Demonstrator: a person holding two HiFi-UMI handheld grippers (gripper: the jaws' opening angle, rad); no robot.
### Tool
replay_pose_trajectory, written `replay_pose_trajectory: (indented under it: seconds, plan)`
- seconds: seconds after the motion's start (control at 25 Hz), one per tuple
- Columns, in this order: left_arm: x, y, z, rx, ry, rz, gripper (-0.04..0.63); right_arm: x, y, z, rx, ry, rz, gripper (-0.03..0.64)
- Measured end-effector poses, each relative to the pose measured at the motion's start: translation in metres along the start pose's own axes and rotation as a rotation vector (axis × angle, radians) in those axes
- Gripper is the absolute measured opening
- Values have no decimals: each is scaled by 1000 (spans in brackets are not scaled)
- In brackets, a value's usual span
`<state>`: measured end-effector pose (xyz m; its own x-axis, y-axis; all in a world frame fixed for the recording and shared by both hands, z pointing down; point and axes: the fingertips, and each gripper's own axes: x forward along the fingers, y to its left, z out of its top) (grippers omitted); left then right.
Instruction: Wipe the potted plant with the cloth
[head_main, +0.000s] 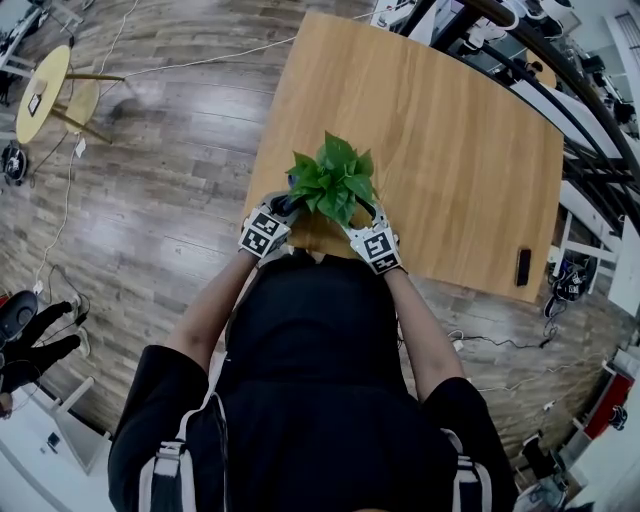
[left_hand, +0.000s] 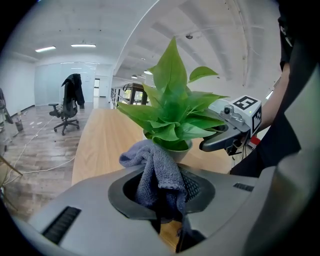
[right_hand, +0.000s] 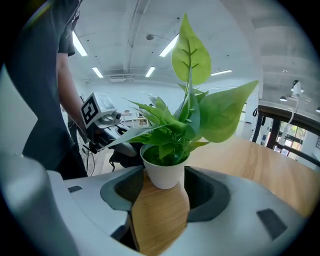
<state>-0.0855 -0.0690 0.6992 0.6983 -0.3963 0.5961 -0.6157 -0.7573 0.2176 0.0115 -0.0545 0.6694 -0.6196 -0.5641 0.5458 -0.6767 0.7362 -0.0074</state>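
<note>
The left gripper (left_hand: 162, 194), at the lower middle of the left gripper view, has its jaws closed on one grey cloth (left_hand: 156, 170); the knitted fabric bunches up out of the jaws, and its upper fold lies against the near side of the pot, just under the lowest leaves. The right gripper (right_hand: 162, 192), at the lower middle of its own view, stands with its jaws on either side of the single white pot (right_hand: 165, 172), whose sides appear to meet both pads, with bare wood showing between the jaws nearer the camera. In the head view the two grippers, left (head_main: 280, 210) and right (head_main: 365, 215), flank the one potted plant (head_main: 333, 180) at the centre of the frame, left and right of it, each showing one marker cube below the leaves. The plant stands near the lower edge of one light wooden table (head_main: 440, 130); its green leaves spread above both sets of jaws. Towards the lower right of the table lies one small dark flat object (head_main: 523, 267), well apart from the plant. Beyond the table, at the upper left of the head view, one round yellow stool (head_main: 45, 85) stands on the plank floor, and in the left gripper view one office chair (left_hand: 67, 107) with a dark garment over its back stands at the middle left
</note>
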Motion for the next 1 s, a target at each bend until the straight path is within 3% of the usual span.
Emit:
replay_pose_trajectory:
  seconds: [0.28,1.0]
  plan:
    - [4,-5,3,42,36,-28,115,12,-5,23,-145,-7,40,245]
    - [7,-34,3,-13,4,-99,115,17,-2,21,-98,-9,-16,244]
